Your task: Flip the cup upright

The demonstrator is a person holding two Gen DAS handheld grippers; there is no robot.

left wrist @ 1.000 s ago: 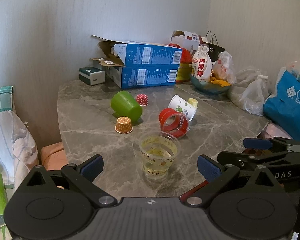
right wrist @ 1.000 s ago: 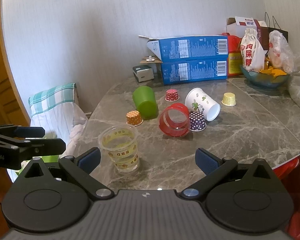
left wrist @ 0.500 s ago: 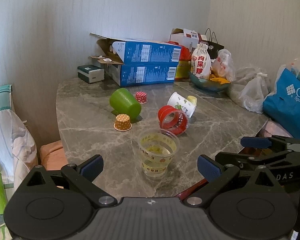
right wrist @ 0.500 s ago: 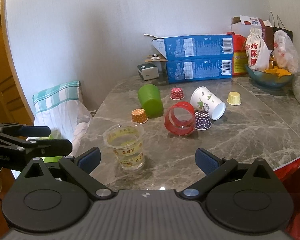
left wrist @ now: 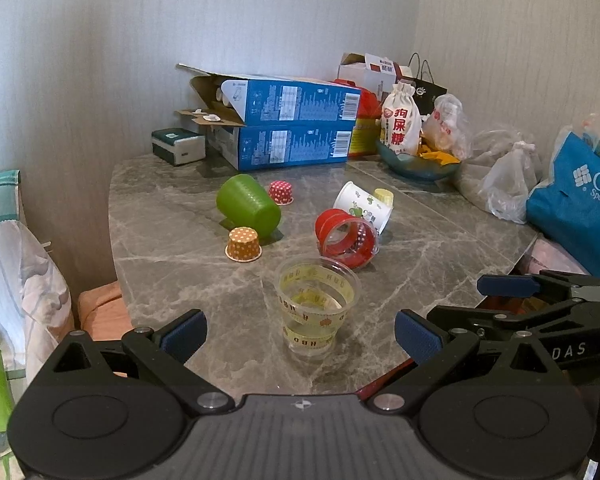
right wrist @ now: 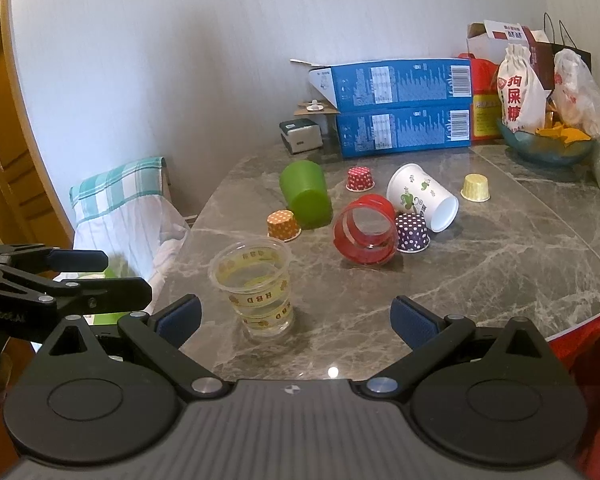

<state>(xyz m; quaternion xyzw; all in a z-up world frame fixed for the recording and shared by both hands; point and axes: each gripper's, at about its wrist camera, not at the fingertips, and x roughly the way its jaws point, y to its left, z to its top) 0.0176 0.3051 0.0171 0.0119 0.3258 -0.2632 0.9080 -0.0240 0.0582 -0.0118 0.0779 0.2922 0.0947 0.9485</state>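
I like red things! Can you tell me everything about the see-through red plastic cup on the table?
The see-through red plastic cup lies on its side on the grey marble table, its open mouth facing the cameras. It is ridged, empty and shiny. A purple polka-dot paper cup sits against its right side. Neither gripper touches it.

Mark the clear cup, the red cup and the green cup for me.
clear cup (left wrist: 314, 306): left wrist view, on its printed side wall.
red cup (right wrist: 365, 229): right wrist view, on the inner wall seen through its open mouth.
green cup (right wrist: 306, 192): right wrist view, on its side, lying tipped over.
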